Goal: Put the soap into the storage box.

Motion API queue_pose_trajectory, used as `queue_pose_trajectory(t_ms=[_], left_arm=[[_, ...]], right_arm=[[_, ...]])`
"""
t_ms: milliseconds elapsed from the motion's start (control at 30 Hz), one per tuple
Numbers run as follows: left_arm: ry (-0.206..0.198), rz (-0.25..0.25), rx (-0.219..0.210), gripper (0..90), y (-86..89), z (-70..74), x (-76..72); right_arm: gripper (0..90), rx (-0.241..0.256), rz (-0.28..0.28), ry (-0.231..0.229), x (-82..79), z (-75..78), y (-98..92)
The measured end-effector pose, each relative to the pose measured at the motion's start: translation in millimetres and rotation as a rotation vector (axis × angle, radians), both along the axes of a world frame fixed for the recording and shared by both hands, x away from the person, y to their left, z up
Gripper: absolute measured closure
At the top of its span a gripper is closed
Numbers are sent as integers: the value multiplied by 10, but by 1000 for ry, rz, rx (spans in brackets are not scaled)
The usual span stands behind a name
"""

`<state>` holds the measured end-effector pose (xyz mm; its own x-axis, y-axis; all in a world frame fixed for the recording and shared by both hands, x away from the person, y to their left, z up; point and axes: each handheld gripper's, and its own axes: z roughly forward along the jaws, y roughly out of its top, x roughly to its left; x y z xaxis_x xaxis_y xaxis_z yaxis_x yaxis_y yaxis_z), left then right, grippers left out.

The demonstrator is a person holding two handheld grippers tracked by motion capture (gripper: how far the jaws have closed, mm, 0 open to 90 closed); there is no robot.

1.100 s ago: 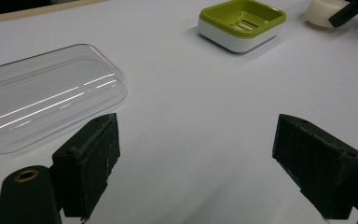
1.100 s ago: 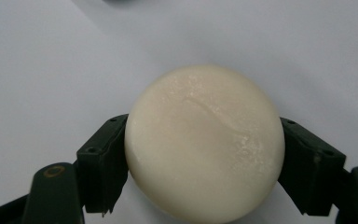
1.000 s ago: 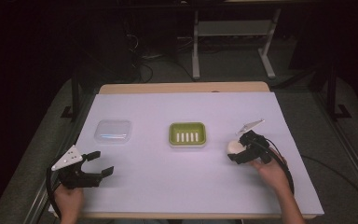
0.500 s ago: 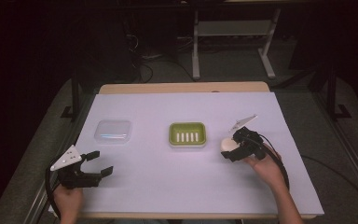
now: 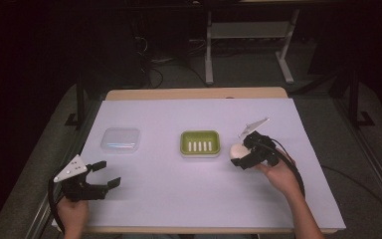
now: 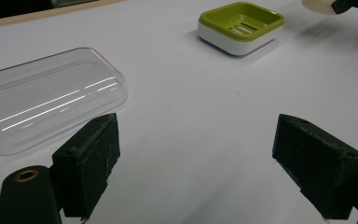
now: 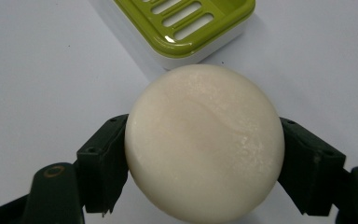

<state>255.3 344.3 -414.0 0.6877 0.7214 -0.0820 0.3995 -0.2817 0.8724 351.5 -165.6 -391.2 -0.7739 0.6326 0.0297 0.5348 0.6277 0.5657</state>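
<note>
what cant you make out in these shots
- Underside of the round cream soap bar: right gripper view, hidden by its own bulk.
- Far end of the green slotted soap dish: right gripper view, cut off by the top edge.
- Left end of the clear plastic lid: left gripper view, cut off by the edge.

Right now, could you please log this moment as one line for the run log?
right claw: shut on soap bar, beside soap dish | left claw: open, idle | clear lid: on table

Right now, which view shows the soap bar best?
The right gripper view: the round cream soap bar sits large and centred, clamped between the right hand-held gripper jaws. The high view shows it as a small pale blob; the left gripper view catches just an edge.
</note>
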Motion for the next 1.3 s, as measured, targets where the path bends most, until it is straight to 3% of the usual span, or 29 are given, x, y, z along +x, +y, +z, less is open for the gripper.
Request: queue_pose_trajectory(t_ms=[933,1300], left_arm=[[-2,-5,9,145,19,0,7],[0,5,-9,145,19,0,-1]], right_arm=[[241,-10,90,-26,138,219,283],[241,-13,111,-31,204,258,374]])
